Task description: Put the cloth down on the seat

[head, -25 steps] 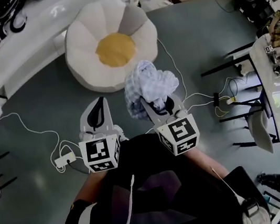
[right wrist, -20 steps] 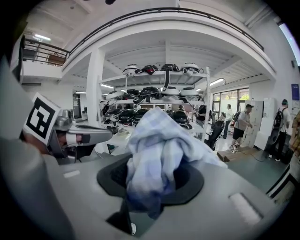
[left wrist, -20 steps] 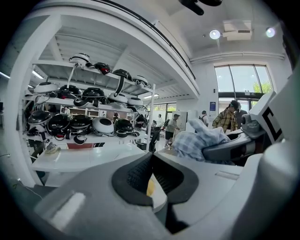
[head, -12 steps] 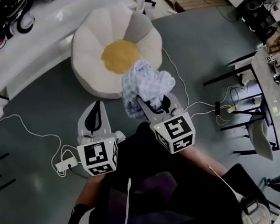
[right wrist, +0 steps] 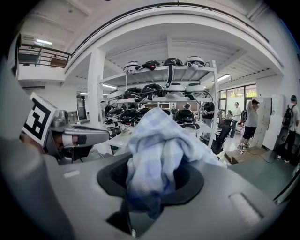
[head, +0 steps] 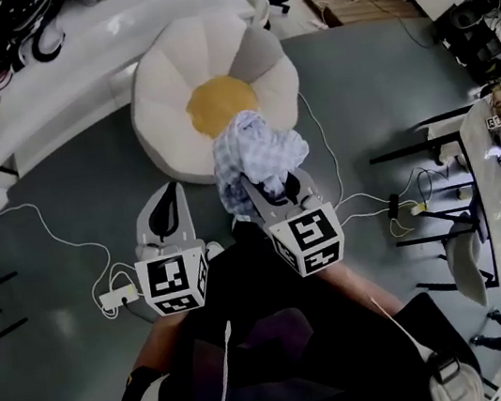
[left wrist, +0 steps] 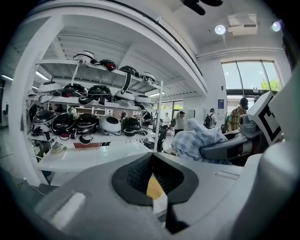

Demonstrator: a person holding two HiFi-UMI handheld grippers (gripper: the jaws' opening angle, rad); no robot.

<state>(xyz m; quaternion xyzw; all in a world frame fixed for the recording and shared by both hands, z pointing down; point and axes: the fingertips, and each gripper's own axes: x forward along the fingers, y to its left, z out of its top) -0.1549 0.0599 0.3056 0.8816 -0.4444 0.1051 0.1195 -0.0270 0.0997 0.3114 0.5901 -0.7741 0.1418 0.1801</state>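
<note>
Cloth (head: 257,149) bunched in right gripper's (head: 274,184) clamp, poised by the seat's (head: 166,95) near edge for laying; left gripper (head: 169,189) closed, empty

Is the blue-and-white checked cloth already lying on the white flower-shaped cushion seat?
No, the cloth is bunched up in the right gripper's closed jaws, not resting on the seat.

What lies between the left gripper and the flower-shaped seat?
Only a strip of bare grey floor, as the head view shows; the left gripper points toward the seat with nothing else between.
</note>
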